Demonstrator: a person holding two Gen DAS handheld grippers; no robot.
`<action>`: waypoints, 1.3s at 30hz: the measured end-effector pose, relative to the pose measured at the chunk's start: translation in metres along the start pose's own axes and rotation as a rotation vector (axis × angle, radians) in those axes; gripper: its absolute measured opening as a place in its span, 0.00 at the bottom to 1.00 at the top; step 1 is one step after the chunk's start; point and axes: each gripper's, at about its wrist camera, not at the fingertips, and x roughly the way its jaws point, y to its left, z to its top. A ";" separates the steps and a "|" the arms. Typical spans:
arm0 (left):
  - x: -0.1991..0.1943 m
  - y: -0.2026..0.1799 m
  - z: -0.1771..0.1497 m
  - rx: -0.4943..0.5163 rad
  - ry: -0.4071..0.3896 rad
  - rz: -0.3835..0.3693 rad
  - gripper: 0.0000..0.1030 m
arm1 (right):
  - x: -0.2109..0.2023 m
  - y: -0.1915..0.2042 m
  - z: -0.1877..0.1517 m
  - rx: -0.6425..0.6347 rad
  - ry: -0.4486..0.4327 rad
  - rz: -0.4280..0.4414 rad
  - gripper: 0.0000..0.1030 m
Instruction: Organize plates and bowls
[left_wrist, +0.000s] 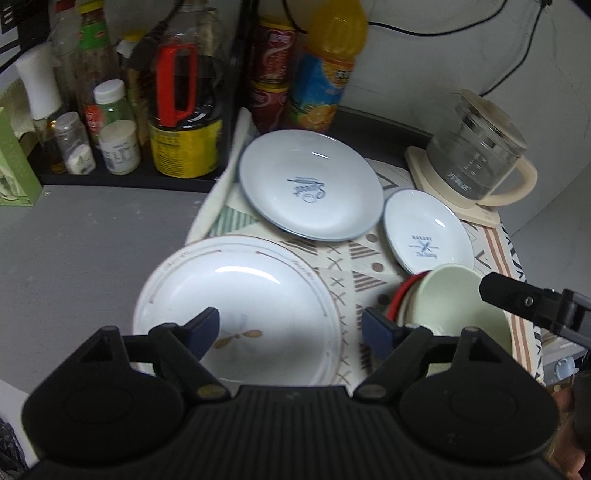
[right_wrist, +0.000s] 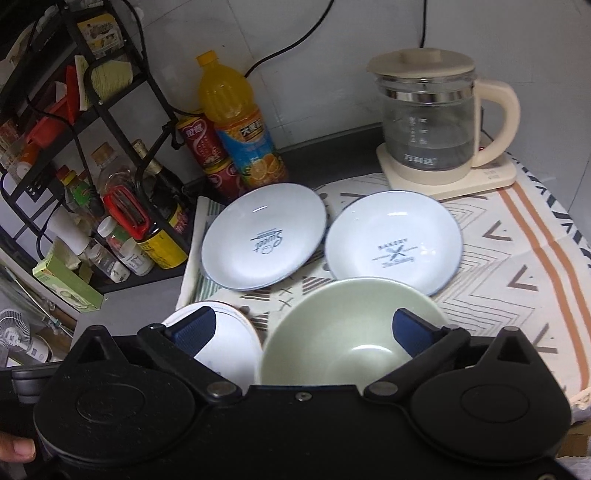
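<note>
While both of my grippers tilt steeply down at the patterned cloth (right_wrist: 491, 266), the left gripper (left_wrist: 291, 330) hangs over the large white plate (left_wrist: 236, 310) with its blue pads spread and nothing between them. My right gripper (right_wrist: 303, 332) stands at its widest above the pale green bowl (right_wrist: 343, 328), one pad over the bowl's far side and the other over the white plate beside it, neither pressing. That bowl is empty and sits nested on a stack whose red rim (left_wrist: 400, 295) shows in the left view. Behind lie the "Sweet" plate (right_wrist: 264, 240) and the "Bakery" plate (right_wrist: 393, 247), both empty. Farther back, a glass kettle (right_wrist: 428, 129) sits on its cream base.
</note>
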 end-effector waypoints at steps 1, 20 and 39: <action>0.000 0.004 0.001 -0.002 -0.003 0.003 0.80 | 0.002 0.004 0.000 -0.003 0.001 0.000 1.00; 0.018 0.051 0.039 -0.059 -0.030 -0.053 0.80 | 0.029 0.043 0.015 -0.018 -0.012 -0.030 1.00; 0.091 0.071 0.075 -0.058 0.019 -0.139 0.77 | 0.082 0.041 0.032 0.114 0.016 -0.129 0.71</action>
